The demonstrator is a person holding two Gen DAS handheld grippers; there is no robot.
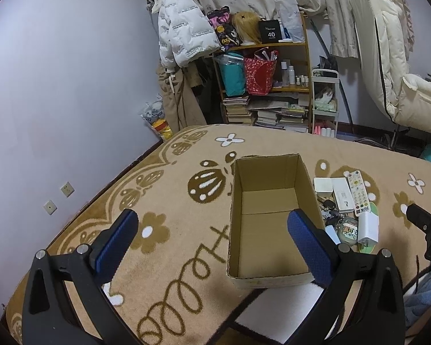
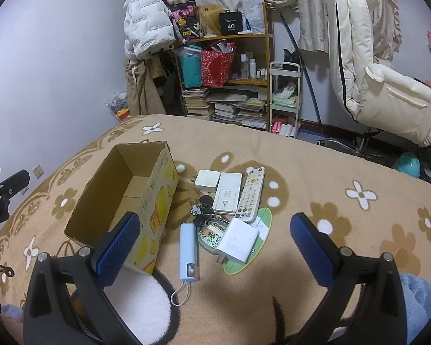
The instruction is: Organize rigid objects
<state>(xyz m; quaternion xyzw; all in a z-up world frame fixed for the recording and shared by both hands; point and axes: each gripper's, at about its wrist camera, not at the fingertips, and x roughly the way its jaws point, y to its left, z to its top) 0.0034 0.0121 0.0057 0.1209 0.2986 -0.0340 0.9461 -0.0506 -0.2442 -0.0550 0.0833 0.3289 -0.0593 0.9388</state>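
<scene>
Patterned blanket (image 2: 316, 172) bearing an empty cardboard box (image 2: 123, 189). Right of the box, none yet packed: remote control (image 2: 250, 194), flat white box (image 2: 227, 192), charger (image 2: 238, 240), blue cylinder (image 2: 188, 251), keychain cluster (image 2: 208, 221). Left claw (image 1: 212, 238) and right claw (image 2: 215, 244) gape wide, empty.

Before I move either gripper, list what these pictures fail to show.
- Box floor, near end: right wrist view, hidden by its own wall and the right gripper's finger.
- Keys: both views, partly under the keychain and adapter.
- Left gripper view: pile cut by its finger; light-blue stick nearly hidden.
- Remote labels: too small.
</scene>
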